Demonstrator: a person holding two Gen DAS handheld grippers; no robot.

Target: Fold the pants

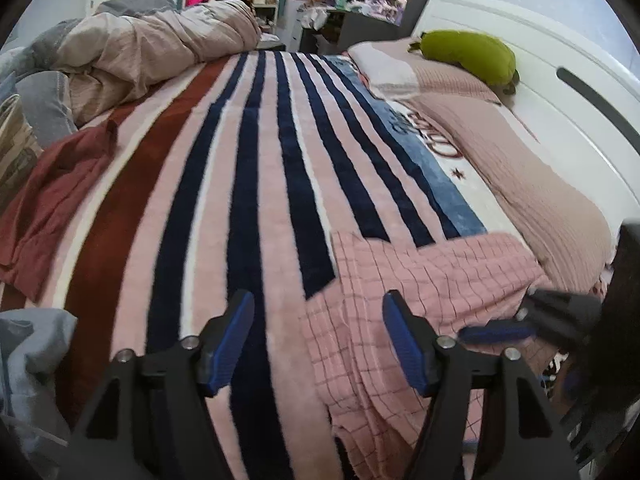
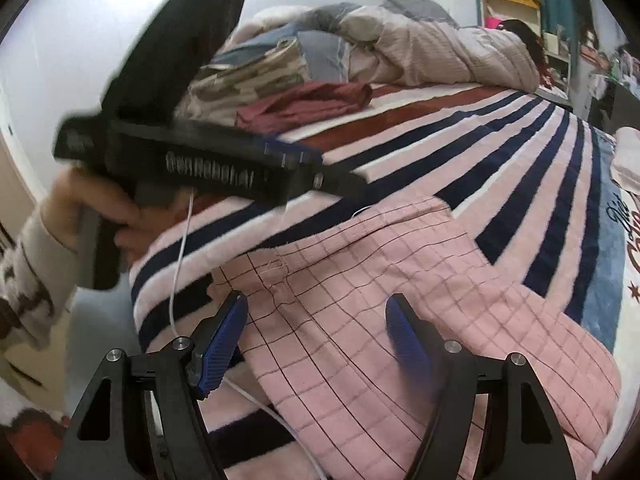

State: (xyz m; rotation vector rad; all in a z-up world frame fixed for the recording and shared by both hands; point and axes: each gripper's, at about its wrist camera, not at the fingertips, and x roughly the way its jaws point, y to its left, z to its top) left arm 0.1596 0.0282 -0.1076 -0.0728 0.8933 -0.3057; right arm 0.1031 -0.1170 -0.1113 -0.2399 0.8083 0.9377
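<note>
While the pink checked pants (image 2: 360,280) lie spread at the near edge of the bed (image 1: 248,184), both tongs hang wide above them, gripping nothing: left tongs (image 1: 318,340) over the striped blanket (image 1: 280,160) at the cloth's edge, right tongs (image 2: 316,340) over the fabric. Judged step: between folds. Next move calls for pinching an edge and carrying it across. Nearby: maroon garment (image 1: 52,200), a white cable (image 2: 180,248) trailing beside the pants and liable to snag
</note>
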